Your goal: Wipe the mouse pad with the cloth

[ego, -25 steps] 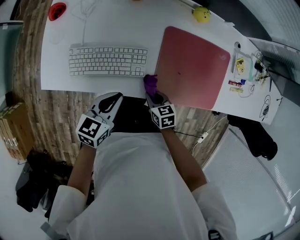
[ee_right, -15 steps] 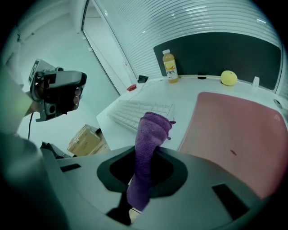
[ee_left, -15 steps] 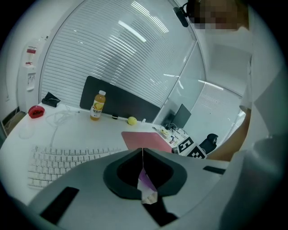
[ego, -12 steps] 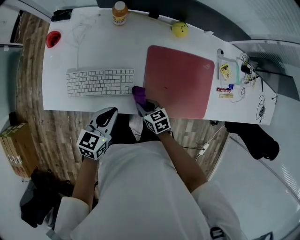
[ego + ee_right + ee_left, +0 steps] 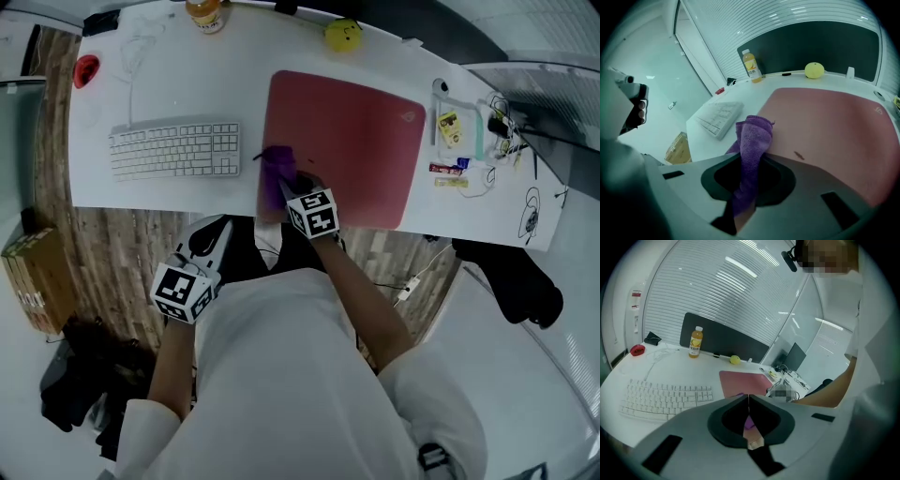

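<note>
Right claw (image 5: 749,161) clamps cloth (image 5: 753,136) at near-left edge of mouse pad (image 5: 825,122) | left claw (image 5: 748,401) closed, off desk (image 5: 187,94)

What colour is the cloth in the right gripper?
Purple; the cloth shows best in the right gripper view.

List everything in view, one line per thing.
mouse pad: one, red, on the desk right of the keyboard
cloth: one, purple, at the pad's left edge
keyboard: one, white, desk left
bottle: one, orange drink, far edge
round thing: one, yellow, behind the pad
small object: one, red, far left corner
clutter: several, mixed, desk right end
desk: one, white
box: one, brown, on the floor at left
left gripper: grey, fingers together, empty
right gripper: grey, fingers shut on the cloth
</note>
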`<state>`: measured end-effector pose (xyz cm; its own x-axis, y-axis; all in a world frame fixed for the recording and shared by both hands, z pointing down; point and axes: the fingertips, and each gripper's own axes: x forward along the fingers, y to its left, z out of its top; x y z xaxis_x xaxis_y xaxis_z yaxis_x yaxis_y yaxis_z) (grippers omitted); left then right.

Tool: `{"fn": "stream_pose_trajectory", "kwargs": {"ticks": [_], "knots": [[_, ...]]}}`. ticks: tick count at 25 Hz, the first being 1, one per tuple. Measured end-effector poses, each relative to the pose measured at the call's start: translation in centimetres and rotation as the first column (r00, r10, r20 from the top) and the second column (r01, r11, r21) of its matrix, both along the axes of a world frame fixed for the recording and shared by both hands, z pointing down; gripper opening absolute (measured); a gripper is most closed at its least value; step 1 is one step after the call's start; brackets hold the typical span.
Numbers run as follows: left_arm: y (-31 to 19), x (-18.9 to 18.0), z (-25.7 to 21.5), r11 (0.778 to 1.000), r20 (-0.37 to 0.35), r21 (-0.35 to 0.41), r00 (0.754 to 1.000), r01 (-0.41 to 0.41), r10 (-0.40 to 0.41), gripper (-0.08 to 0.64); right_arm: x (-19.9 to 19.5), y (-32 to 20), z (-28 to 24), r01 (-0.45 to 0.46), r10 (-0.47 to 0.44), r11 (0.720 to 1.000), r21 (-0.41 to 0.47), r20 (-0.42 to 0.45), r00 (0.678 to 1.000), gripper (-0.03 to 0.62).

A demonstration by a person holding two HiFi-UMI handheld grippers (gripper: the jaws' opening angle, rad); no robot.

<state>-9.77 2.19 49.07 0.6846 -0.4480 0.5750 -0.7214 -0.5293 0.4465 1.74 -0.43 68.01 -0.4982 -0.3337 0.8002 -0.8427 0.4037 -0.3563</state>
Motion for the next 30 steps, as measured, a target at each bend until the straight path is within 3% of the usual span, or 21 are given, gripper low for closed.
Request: {"fn": "stream_pose_trajectory", "kwargs": {"ticks": [15,30], "knots": [[0.0,9.3,-0.3,1.0,0.012,0.002,1.0,-0.023,0.023,0.02,16.2,-0.9,0.9,-0.118,0.118,0.993,0.017,-0.068,0.991,0.075],[-1.8,14.6,-0.9,0.999,0.024,0.02,0.999,-0.032,0.032,0.02,28.7,-0.7,1.2,-0.207,0.208,0.978,0.024,-0.134,0.969,0.075]]}}
